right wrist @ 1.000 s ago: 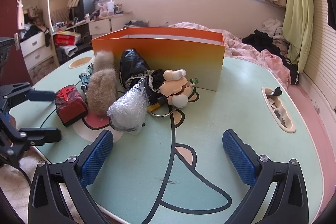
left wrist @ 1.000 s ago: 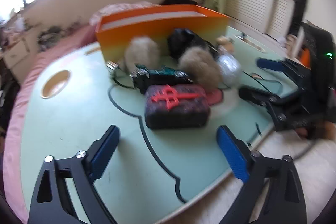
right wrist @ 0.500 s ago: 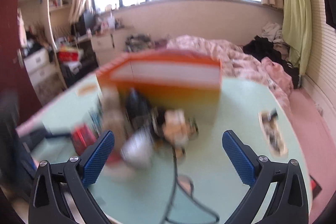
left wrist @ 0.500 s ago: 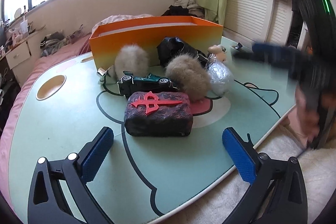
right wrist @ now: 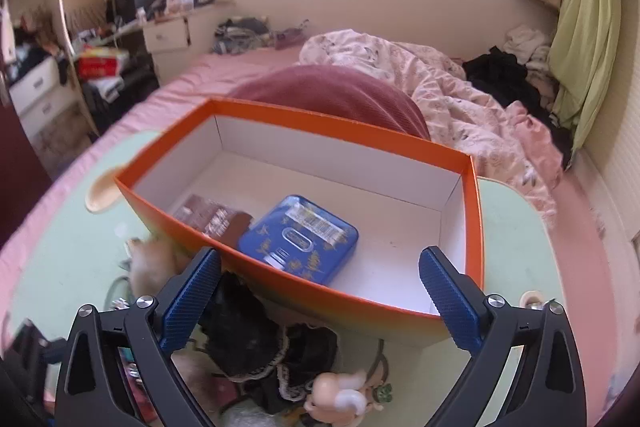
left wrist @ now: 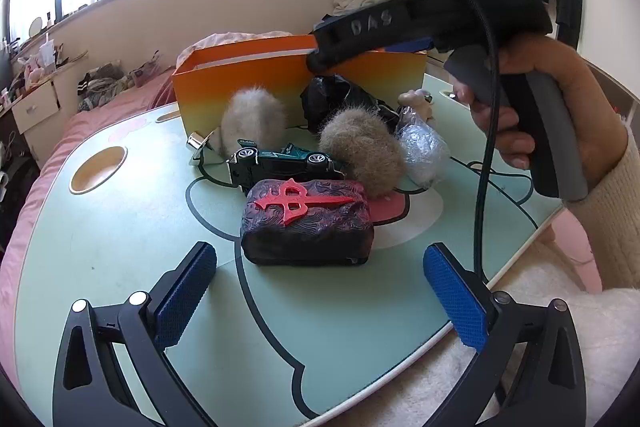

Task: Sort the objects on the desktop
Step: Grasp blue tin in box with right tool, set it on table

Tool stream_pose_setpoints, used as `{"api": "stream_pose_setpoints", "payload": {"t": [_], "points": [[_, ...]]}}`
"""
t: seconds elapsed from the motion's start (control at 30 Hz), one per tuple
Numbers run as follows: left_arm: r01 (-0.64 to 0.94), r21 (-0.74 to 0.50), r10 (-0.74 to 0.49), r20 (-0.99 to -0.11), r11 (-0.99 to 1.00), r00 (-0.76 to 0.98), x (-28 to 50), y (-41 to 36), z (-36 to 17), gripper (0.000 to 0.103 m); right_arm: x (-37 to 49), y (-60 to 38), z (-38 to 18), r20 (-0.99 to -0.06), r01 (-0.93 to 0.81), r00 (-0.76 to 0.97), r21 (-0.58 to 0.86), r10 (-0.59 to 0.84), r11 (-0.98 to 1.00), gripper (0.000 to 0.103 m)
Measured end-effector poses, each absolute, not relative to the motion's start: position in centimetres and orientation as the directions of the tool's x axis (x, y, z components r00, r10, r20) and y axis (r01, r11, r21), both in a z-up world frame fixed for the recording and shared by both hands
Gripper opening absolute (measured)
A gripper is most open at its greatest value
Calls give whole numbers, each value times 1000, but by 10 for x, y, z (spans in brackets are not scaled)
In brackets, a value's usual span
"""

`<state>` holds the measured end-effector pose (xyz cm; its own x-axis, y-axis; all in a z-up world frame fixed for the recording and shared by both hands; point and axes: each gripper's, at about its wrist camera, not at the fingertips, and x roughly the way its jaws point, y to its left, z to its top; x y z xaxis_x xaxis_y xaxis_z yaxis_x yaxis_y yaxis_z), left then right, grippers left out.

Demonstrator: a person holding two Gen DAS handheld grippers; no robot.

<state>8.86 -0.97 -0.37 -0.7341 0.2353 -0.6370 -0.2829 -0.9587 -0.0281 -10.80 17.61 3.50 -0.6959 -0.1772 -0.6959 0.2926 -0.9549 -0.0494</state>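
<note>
Left tool is gaping wide, empty, just short of one dark pouch lying crosswise on the worktop. Behind it are sitting one green toy car, also crosswise, and two fur pompoms. Right tool is hanging open, empty, over one orange box holding one blue tin.

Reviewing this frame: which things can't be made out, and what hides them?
- Box interior: left wrist view, its front wall blocks it.
- Brown packet beside the blue tin: right wrist view, blurred, print unreadable.
- Figurine: right wrist view, cut off by the bottom edge.
- Black pouch: left wrist view, partly behind the fur ball.
</note>
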Motion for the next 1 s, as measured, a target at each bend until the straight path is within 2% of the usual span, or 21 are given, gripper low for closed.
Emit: {"api": "stream_pose_setpoints", "payload": {"t": [0.2, 0.3, 0.47, 0.57, 0.63, 0.7, 0.77, 0.83, 0.9, 0.97, 1.0], "points": [[-283, -27, 234, -637, -959, -734, 88, -10, -4, 103, -107, 174, 34, -695, 300, -699, -69, -170, -951, 99], [-283, -27, 234, -637, -959, -734, 87, -10, -3, 103, -108, 174, 37, -701, 320, -687, -54, -192, -946, 94], [-281, -31, 235, -637, -959, -734, 87, -9, -3, 103, -117, 180, 74, -719, 377, -636, 25, -279, -926, 91], [-268, -97, 269, -621, -959, -736, 85, -19, -1, 103, -139, 170, 78, -810, 376, -551, -26, -201, -926, 91], [-256, -112, 269, -617, -960, -739, 82, -25, -1, 103, -151, 160, 68, -866, 388, -475, -48, -155, -920, 84], [-227, -154, 274, -610, -962, -744, 83, -35, 2, 103, -160, 159, 65, -881, 375, -441, -10, -169, -927, 84], [-185, -220, 280, -566, -958, -776, 85, -55, 11, 103, -169, 165, 63, -894, 327, -407, 48, -187, -944, 84], [-111, -300, 263, -535, -948, -803, 86, -80, 20, 103, -181, 174, 55, -908, 276, -333, 164, -254, -947, 84], [-7, -362, 235, -589, -932, -773, 80, -97, 19, 103, -196, 179, 44, -929, 219, -245, 225, -277, -949, 84], [57, -386, 232, -659, -921, -715, 72, -103, 12, 103, -208, 182, 35, -948, 169, -200, 216, -248, -962, 84], [50, -382, 229, -650, -923, -725, 73, -104, 13, 103, -211, 182, 33, -956, 155, -190, 197, -225, -968, 84]]}}
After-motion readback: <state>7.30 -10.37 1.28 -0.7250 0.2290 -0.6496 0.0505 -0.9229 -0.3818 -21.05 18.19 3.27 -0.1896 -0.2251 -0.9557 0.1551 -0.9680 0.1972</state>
